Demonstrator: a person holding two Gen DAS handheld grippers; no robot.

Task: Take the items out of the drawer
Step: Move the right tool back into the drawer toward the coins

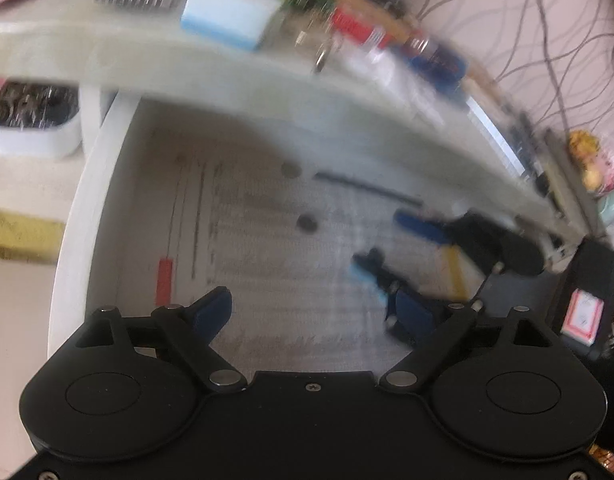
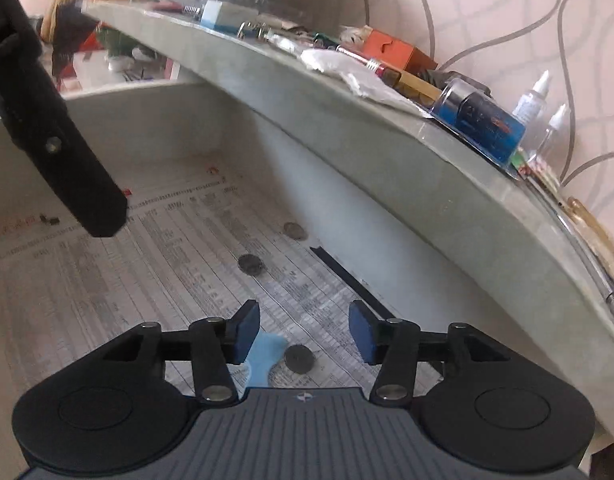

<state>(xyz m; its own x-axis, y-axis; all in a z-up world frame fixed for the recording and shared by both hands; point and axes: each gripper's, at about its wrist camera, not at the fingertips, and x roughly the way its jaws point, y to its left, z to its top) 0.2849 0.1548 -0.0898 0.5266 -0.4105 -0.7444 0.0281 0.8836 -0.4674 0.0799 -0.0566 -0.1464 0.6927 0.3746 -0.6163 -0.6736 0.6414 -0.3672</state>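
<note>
Right gripper (image 2: pixel 303 334) spread, nothing pinched, low over drawer (image 2: pixel 155 120) floor beside 1 coin (image 2: pixel 299 359) and a blue scrap (image 2: pixel 265 356); coin looks thin, hard, slippery, best nipped across its edges; left gripper (image 1: pixel 311 312) spread wide, empty.

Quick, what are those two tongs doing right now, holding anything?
Left tongs: open wide, holding nothing.
Right tongs: open, holding nothing; a coin and a light blue scrap lie below them in the drawer.
</note>
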